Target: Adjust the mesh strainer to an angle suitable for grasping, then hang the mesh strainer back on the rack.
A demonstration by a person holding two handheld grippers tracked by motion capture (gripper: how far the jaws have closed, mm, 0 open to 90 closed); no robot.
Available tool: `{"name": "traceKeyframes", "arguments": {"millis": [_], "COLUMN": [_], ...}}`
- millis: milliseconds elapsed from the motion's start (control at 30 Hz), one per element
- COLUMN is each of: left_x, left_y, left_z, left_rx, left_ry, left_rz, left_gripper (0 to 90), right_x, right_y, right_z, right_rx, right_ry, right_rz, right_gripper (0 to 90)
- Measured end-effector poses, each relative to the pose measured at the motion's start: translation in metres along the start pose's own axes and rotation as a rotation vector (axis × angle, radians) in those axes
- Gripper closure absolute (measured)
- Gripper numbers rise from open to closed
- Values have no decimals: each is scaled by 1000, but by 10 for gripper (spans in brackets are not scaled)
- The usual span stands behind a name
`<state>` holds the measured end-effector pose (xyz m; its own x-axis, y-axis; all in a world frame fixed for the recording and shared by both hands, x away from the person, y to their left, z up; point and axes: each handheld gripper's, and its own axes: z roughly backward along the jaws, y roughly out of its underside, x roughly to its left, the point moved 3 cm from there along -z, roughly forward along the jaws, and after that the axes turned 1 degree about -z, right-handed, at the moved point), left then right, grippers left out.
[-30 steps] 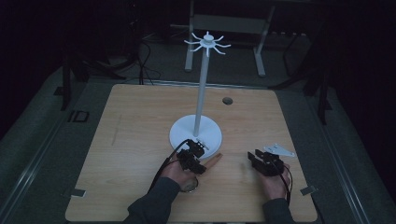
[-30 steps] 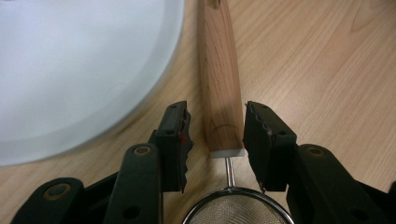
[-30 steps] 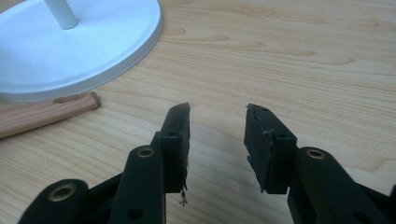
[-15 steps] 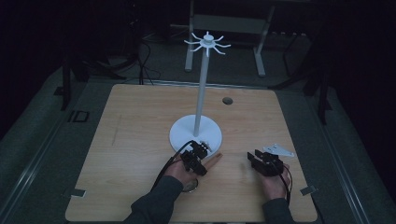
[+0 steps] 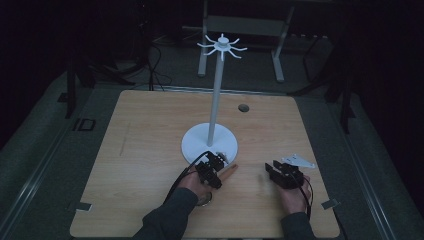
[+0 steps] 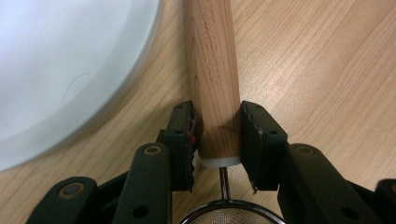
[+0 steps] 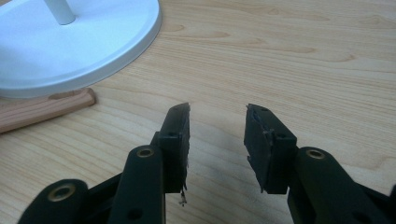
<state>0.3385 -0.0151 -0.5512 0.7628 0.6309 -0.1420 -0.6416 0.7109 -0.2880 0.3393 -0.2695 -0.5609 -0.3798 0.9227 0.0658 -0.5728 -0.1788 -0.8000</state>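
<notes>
Wooden handle (image 6: pixel 215 79) clamped in left tongs (image 6: pixel 217 135), flat.

stand (image 5: pixel 210 142): white | handle (image 6: pixel 215 70): pale wood grain | table (image 5: pixel 140 145): light wood | fingers (image 7: pixel 176 128): black

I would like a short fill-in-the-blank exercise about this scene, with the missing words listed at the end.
1. The left hand-held gripper is shut on a ____ handle.
2. The right hand-held gripper is ____ and holds nothing.
3. The tall stand with a round base is ____ in colour.
4. Everything rests on a ____ table.

Missing words: wooden; open; white; wooden
</notes>
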Motion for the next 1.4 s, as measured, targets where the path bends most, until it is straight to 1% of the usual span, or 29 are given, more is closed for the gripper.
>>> {"name": "traceKeyframes", "arguments": {"millis": [133,167,267,300,367,467,533,600,667,767,833,867,967,1200,1333,1400], "left_x": [0,0,-1,0,0,0,-1,-1,0,0,2,3,4,8,9,9], "left_y": [-2,-2,-2,-2,-1,0,0,0,1,1,1,1,2,3,3,3], "left_z": [-1,-1,0,0,1,3,6,8,12,15,18,21,25,34,39,40], "left_rx": [26,28,30,30,22,18,0,-4,-27,-37,-54,-73,-86,-136,-174,-177], "left_ry": [4,-2,-12,-27,-26,-34,-34,-33,-37,-37,-41,-44,-50,-59,-61,-64], "left_rz": [7,0,-2,-11,-6,-15,-14,-14,-12,-9,-9,-5,-5,18,34,32], "left_gripper": [665,670,681,687,688,689,689,689,689,689,689,689,689,689,689,689], "right_x": [0,0,0,0,0,0,0,0,0,0,1,1,1,0,1,1], "right_y": [0,0,0,0,0,0,0,0,0,0,0,0,1,0,1,1], "right_z": [0,0,0,0,0,0,0,0,0,0,0,0,-1,0,-1,-1], "right_rx": [0,1,2,0,-1,-3,-2,-2,-2,-2,-1,0,0,-4,-3,-4], "right_ry": [1,1,0,0,0,1,2,2,1,1,2,2,2,2,6,6], "right_rz": [0,0,2,3,2,2,1,2,2,2,5,3,3,-1,7,8], "right_gripper": [603,603,603,604,604,604,604,604,604,604,604,604,604,603,600,598]}}
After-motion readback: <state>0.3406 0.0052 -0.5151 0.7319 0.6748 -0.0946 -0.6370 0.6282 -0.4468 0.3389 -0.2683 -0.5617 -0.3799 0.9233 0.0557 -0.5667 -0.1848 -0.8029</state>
